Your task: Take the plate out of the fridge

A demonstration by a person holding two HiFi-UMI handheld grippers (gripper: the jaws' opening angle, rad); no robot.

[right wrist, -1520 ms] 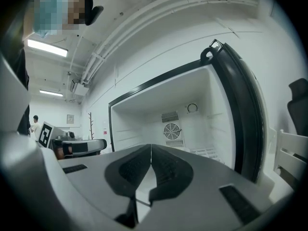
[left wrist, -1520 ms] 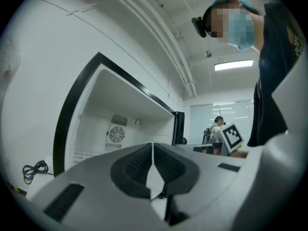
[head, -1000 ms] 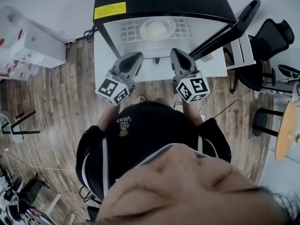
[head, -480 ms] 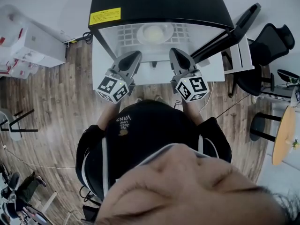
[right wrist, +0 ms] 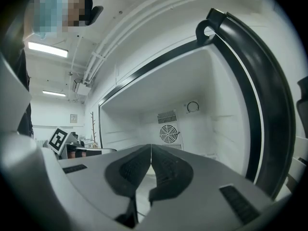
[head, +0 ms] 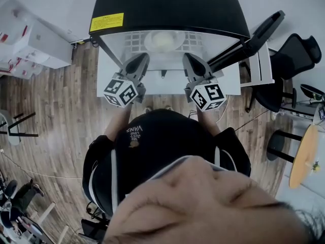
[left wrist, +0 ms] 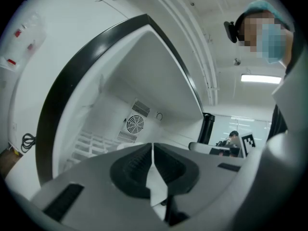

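A pale round plate (head: 163, 40) lies on the wire shelf (head: 134, 39) inside the open black fridge (head: 167, 4), seen from above in the head view. My left gripper (head: 140, 60) and right gripper (head: 189, 59) hover side by side just in front of the fridge opening, short of the plate. Both are shut with nothing between their jaws. In the left gripper view the closed left gripper (left wrist: 152, 146) points into the white fridge interior towards the rear fan (left wrist: 135, 124). The right gripper (right wrist: 151, 148) likewise faces the fan (right wrist: 168, 134). The gripper bodies hide the plate in both gripper views.
The fridge door (head: 254, 32) stands swung open to the right. A black office chair (head: 299, 44) and a round wooden table (head: 304, 151) are further right. White boxes (head: 35, 42) sit on the wooden floor at the left.
Both grippers have edged forward towards the fridge opening, the left one more. The fridge now looks slightly nearer in the head view. The jaws stayed shut.
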